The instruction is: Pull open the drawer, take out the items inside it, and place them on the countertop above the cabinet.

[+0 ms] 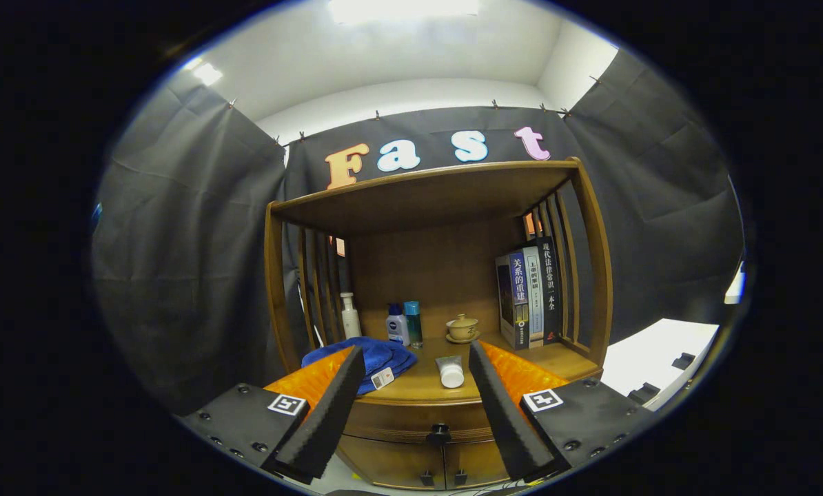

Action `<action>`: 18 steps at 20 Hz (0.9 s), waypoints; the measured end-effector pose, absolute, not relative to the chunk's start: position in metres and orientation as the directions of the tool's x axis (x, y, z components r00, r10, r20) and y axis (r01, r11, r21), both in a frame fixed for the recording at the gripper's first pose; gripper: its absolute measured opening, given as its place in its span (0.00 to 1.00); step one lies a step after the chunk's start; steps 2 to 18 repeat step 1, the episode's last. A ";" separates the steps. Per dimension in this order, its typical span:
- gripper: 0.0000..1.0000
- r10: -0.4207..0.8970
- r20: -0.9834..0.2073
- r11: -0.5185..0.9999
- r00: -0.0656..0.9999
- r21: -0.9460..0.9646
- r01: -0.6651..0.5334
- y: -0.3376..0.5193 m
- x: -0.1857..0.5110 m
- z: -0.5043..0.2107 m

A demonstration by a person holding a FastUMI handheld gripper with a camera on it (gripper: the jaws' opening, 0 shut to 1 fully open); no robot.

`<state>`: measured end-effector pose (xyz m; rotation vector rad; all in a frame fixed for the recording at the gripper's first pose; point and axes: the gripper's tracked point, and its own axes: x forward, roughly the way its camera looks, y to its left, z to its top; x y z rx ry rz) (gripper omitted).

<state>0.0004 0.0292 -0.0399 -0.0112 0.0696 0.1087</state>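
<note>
While the drawer [431, 419] sits closed, gripper [417, 359] hovers wide open, empty.
White tube [451, 373] between fingers; drawer knob [438, 434] below it.

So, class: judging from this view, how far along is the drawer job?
Nothing looks done: the drawer is shut, its knob untouched. In hand: the gripper is open, fingers apart, knob between them. Left: pull it open and move its contents to the countertop.
</note>
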 end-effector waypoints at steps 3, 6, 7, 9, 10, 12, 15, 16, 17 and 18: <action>0.98 0.106 -0.071 0.994 0.992 -0.006 -0.107 0.029 0.000 -0.040; 0.98 0.106 -0.071 0.994 0.992 -0.006 -0.107 0.029 0.000 -0.040; 0.98 0.106 -0.071 0.994 0.992 -0.006 -0.107 0.029 0.000 -0.040; 0.98 0.106 -0.071 0.994 0.992 -0.006 -0.107 0.029 0.000 -0.040; 0.98 0.106 -0.071 0.994 0.992 -0.006 -0.107 0.029 0.000 -0.040; 0.98 0.106 -0.071 0.994 0.992 -0.006 -0.107 0.029 0.000 -0.040; 0.98 0.106 -0.071 0.994 0.992 -0.006 -0.107 0.029 0.000 -0.040; 0.98 0.106 -0.071 0.994 0.992 -0.006 -0.107 0.029 0.000 -0.040; 0.98 0.106 -0.071 0.994 0.992 -0.006 -0.107 0.029 0.000 -0.040; 0.98 0.106 -0.071 0.994 0.992 -0.006 -0.107 0.029 0.000 -0.040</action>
